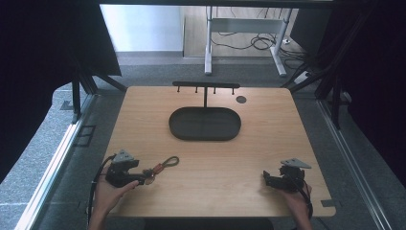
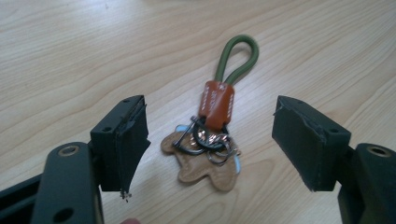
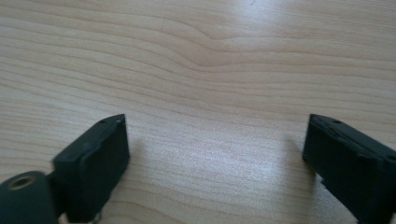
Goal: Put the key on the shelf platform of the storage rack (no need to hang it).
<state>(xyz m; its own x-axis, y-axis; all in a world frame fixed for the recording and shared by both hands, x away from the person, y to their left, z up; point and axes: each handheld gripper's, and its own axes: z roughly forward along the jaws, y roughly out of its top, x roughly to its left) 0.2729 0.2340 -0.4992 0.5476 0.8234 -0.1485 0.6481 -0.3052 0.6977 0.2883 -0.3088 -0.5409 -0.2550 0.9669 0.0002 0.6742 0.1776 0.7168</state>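
With the left tongs [image 2: 210,144] apart around the keychain [image 2: 212,140] lying flat on the bench [image 1: 268,143], the approach looks done; next comes closing on it, while the right tongs [image 3: 215,163] rest apart well away.

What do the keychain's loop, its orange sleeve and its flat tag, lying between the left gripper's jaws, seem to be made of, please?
The green loop looks like smooth round cord, perhaps rubber or coated rope: it has an even, matte surface. The orange sleeve seems to be leather or a leather-like wrap, with faint stamped marks. The tan tag looks like flat leather with cut edges. The rings appear to be dark, shiny metal.
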